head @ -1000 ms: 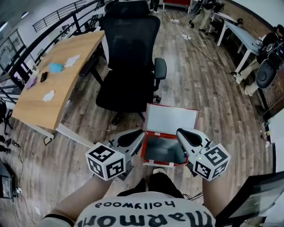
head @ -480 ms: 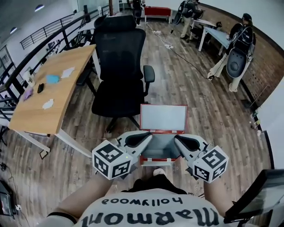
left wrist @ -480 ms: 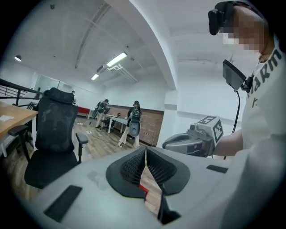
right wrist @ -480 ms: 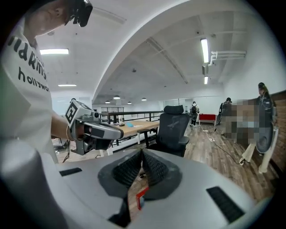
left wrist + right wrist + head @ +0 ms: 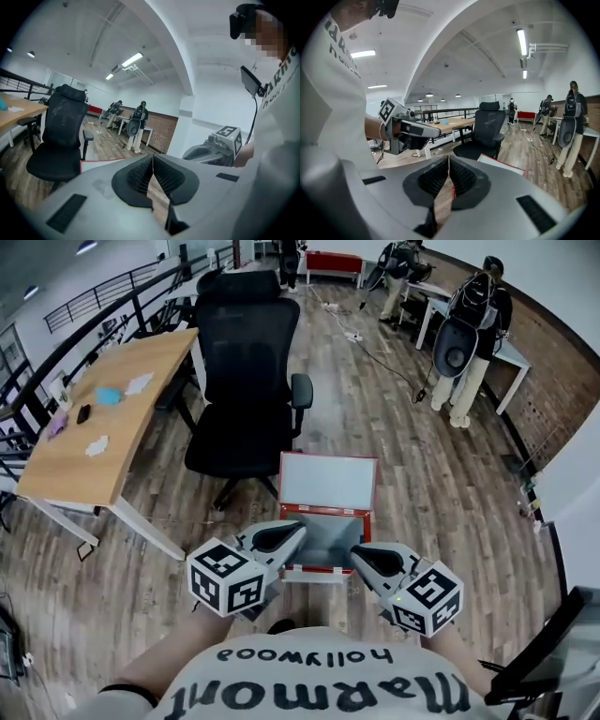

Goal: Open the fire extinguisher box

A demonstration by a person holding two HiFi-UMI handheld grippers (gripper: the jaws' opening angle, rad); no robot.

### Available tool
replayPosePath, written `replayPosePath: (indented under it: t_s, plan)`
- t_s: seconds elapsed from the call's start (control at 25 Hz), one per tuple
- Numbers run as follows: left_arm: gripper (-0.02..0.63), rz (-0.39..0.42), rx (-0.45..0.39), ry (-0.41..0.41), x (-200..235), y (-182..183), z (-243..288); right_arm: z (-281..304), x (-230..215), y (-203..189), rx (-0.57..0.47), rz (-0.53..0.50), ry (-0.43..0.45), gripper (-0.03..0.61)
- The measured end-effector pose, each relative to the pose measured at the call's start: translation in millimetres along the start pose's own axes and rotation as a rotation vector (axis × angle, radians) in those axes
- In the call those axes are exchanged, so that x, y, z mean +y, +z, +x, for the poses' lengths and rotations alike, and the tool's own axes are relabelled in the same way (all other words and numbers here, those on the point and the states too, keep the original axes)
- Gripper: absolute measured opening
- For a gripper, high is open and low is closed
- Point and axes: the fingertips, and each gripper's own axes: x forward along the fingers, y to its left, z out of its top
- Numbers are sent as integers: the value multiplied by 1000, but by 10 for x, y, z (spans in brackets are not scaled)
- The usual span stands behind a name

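Two grippers are held low in front of the body on forearms reaching forward, tips angled in toward each other. The left gripper (image 5: 296, 530) has its fingers pressed together with nothing between them. The right gripper (image 5: 357, 555) is the same, pads meeting and empty. Both tips hang over the near edge of the fire extinguisher box (image 5: 322, 536); neither gripper view shows them touching it. The box sits on the wood floor (image 5: 412, 456), between and just ahead of the fingertips, below them. Its long axis runs left to right across the fingers' line. The lid (image 5: 328, 481) is open, hinged on the far side and raised, white inside facing the person. An office chair (image 5: 246, 381) stands just beyond the lid.
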Motion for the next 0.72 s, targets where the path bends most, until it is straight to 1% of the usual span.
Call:
replayPosePath:
  t_s: [0.08,0.16,0.24,0.36,0.48,0.64,0.72]
  plan:
    - [11,-24,-12,23,-23,-36,-4,-89,-28,-11,-14,9,13,14]
    - [11,-36,-11,45,-59,-82,4,-176,-98,-61,-23,33,3,14]
    - [11,-27,-8,52,-131,-130,-18,-257,-158,-111,-39,62,-18,14]
    - [11,2,-8,80,-157,-131,-71,-326,-230,-87,-75,105,-56,14]
    - [11,4,-3,83,-199,-157,-110,-382,-228,-108,-79,145,-78,14]
    - [11,11,10,78,-251,-245,-149,-418,-151,-130,-105,189,-46,14]
    - [11,5,12,77,-248,-280,-178,-399,-91,-131,-106,176,-37,14]
